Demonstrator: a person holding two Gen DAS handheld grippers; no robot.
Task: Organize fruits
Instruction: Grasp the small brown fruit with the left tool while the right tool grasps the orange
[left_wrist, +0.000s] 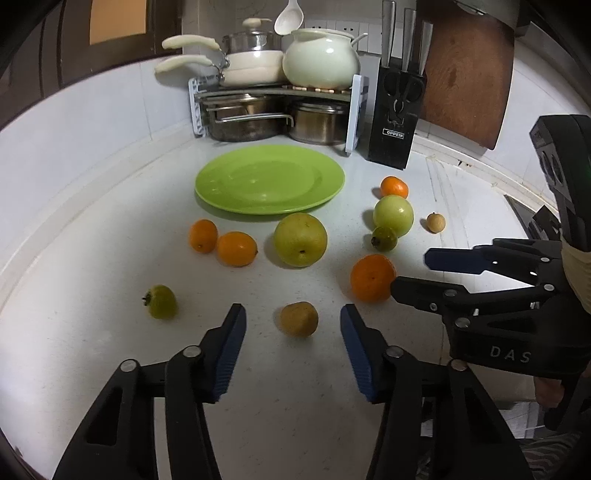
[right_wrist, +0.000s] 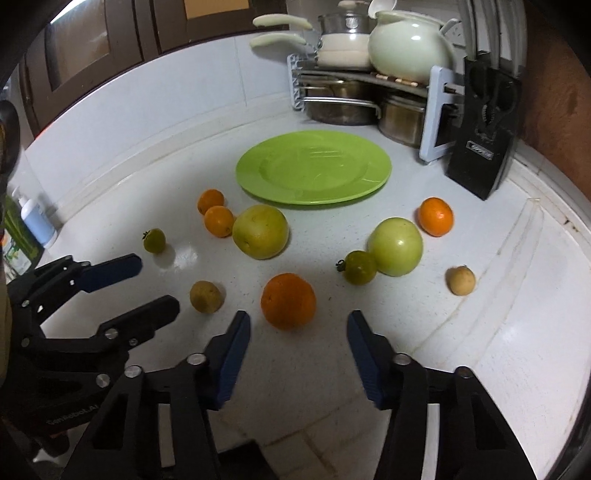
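Home kitchen: pots (left_wrist: 258, 118), knife block (left_wrist: 395, 122).

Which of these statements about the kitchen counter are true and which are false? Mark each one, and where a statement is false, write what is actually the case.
1. The green plate has no fruit on it. True.
2. The left gripper is clamped on an orange. False: its jaws are open, with a small brownish fruit lying untouched between the fingertips.
3. The large orange lies on the counter just ahead of the right gripper. True.
4. The knife block is white. False: it is black.
5. The pots sit on the green plate. False: they sit on a rack behind it.
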